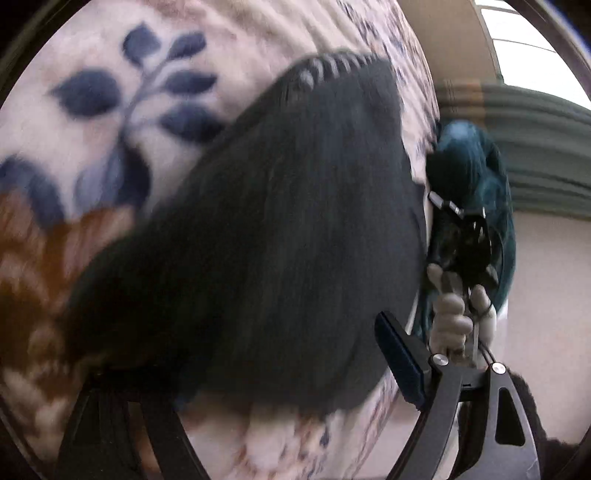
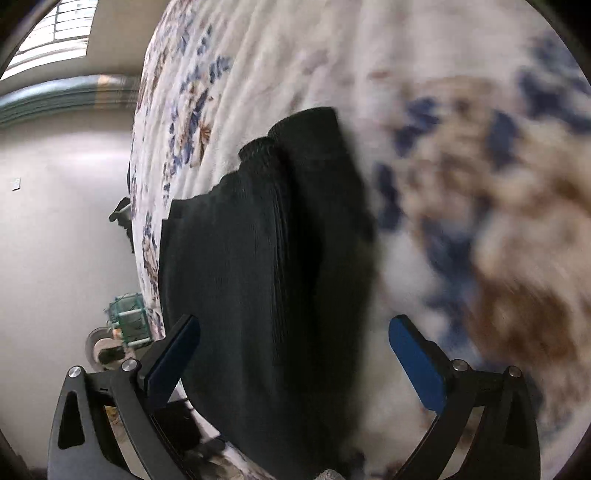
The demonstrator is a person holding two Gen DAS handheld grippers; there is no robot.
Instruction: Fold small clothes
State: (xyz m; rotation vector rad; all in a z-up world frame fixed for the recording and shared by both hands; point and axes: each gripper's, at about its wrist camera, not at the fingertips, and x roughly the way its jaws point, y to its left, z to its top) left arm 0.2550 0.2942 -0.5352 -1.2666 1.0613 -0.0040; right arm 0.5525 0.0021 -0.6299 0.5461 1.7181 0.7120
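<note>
A black knitted garment (image 2: 266, 266) lies folded in a long strip on the floral blanket (image 2: 295, 55), its ribbed end pointing away. My right gripper (image 2: 295, 362) is open, and the garment's near end lies between its blue pads (image 2: 417, 365), which do not press on it. In the left wrist view the same garment (image 1: 277, 229) is blurred and fills the middle. My left gripper (image 1: 258, 373) is open wide. One of its fingers (image 1: 399, 362) stands clear at the cloth's edge; the other is hidden by the cloth. A hand (image 1: 450, 314) with a teal sleeve (image 1: 476, 155) holds the other tool.
The blanket's edge (image 2: 144, 221) drops to a pale floor (image 2: 55, 221) on the left. A small teal basket on wheels (image 2: 125, 325) stands on that floor. A green striped band (image 1: 535, 147) and a bright window (image 2: 55, 33) lie beyond.
</note>
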